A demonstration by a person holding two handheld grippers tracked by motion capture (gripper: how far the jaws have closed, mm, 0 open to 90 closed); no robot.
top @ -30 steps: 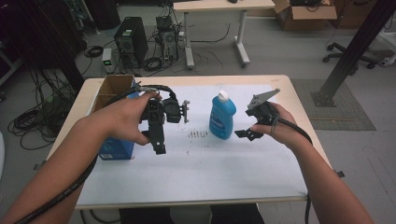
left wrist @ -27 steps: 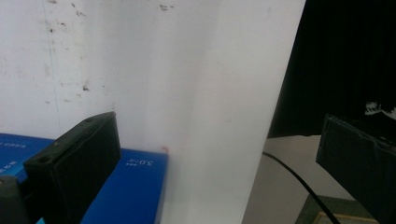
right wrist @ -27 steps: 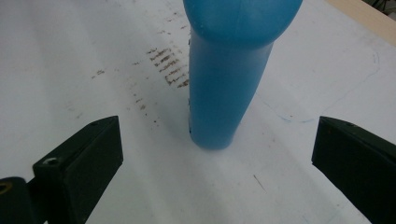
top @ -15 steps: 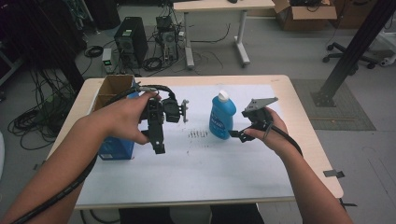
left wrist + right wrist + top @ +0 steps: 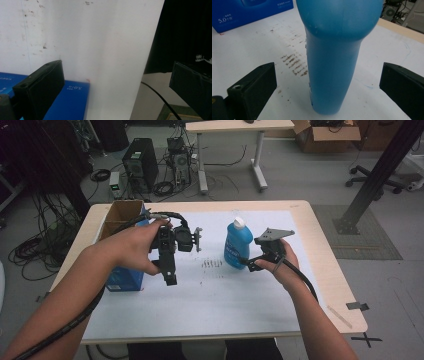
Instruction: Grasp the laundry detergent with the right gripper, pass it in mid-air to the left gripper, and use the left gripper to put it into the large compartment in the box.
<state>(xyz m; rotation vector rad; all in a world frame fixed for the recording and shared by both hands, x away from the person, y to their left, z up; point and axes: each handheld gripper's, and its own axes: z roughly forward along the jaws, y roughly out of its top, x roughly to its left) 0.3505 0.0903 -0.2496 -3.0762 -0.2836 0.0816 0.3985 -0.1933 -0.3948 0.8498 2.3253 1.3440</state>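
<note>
A blue bottle [image 5: 236,246] with a white cap [image 5: 239,222] stands upright on the white paper-covered table [image 5: 210,305]. My right gripper [image 5: 248,262] is just right of its base. In the right gripper view the bottle [image 5: 334,62] stands between the wide-apart jaws of that gripper [image 5: 328,75], and neither jaw touches it. Left of the bottle, my left gripper [image 5: 170,274] is held above the table with its jaws pointing toward the near edge. In its own view the left gripper [image 5: 117,75] is open over bare paper with nothing between its jaws.
A blue carton [image 5: 125,277] lies at the table's left and also appears as a blue carton [image 5: 72,100] under the left jaw. An open cardboard box [image 5: 120,215] stands behind it. Brown smudges [image 5: 212,264] mark the paper. Desks, computers and cables stand on the floor beyond.
My right gripper has moved left toward the bottle, bringing its jaws to either side of the base. The left gripper has stayed put.
</note>
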